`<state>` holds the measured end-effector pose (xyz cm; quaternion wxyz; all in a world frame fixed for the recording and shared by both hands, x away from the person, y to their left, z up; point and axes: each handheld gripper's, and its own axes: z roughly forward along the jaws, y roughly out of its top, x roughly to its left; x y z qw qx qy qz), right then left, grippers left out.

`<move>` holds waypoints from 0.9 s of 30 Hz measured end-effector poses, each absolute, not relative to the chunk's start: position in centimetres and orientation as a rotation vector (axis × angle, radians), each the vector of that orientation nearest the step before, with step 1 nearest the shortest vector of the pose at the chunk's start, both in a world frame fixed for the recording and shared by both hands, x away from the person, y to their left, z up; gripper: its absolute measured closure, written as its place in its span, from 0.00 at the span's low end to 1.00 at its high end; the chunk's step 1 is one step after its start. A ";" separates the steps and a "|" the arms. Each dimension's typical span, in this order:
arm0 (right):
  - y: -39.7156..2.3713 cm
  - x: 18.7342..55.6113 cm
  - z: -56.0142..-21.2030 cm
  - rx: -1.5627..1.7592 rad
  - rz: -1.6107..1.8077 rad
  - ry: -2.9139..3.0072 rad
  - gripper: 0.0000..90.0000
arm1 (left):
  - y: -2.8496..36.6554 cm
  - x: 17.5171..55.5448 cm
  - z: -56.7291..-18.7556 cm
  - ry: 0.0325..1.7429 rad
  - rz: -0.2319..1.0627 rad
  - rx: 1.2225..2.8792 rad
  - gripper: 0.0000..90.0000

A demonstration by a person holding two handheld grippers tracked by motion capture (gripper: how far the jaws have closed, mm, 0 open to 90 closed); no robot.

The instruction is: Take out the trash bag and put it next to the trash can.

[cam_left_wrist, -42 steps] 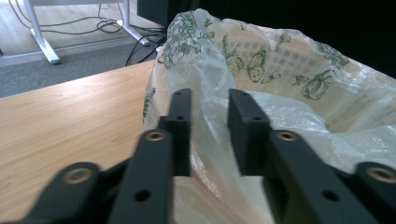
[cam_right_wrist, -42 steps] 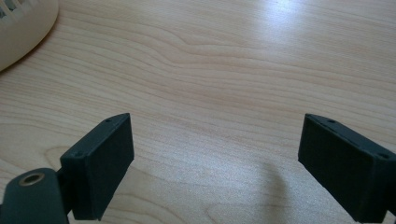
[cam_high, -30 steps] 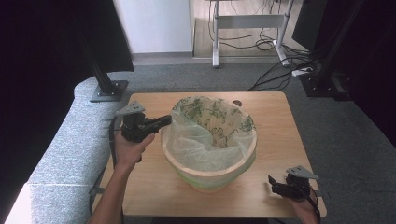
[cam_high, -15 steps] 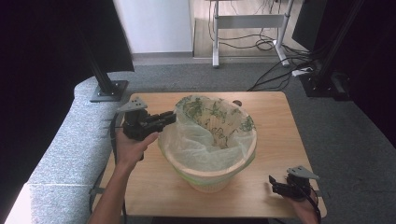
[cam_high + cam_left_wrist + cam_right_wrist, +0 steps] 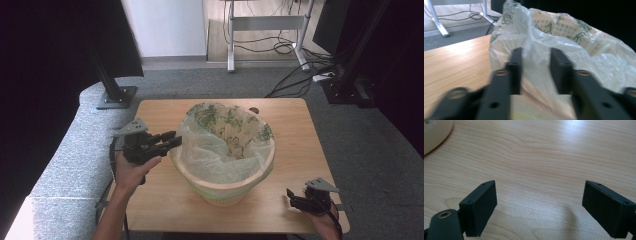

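left tongs were partly spread, jaws just opened, beside crinkly bag on left edge of bin at table middle. bag not pinched yet. best slip one jaw under loose plastic, squeeze slow. right tongs spread wide, nothing between, resting on wood table. grey carpet, cables behind.

High view looks down on the whole table; left gripper view, close, shares its bag-lined basket; right gripper view hugs bare wood.
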<state>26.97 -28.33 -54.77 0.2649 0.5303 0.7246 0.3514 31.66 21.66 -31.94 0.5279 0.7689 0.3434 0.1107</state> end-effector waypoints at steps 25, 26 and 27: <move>-28.9 26.9 -54.6 1.446 0.964 1.937 0.15 | 19.9 31.8 -29.7 0.805 0.312 1.826 0.68; -28.9 27.0 -54.6 1.446 0.963 1.938 0.15 | 20.1 31.7 -29.9 0.817 0.319 1.817 0.61; -28.9 27.0 -54.6 1.445 0.961 1.943 0.15 | 20.3 31.6 -30.1 0.830 0.335 1.812 0.56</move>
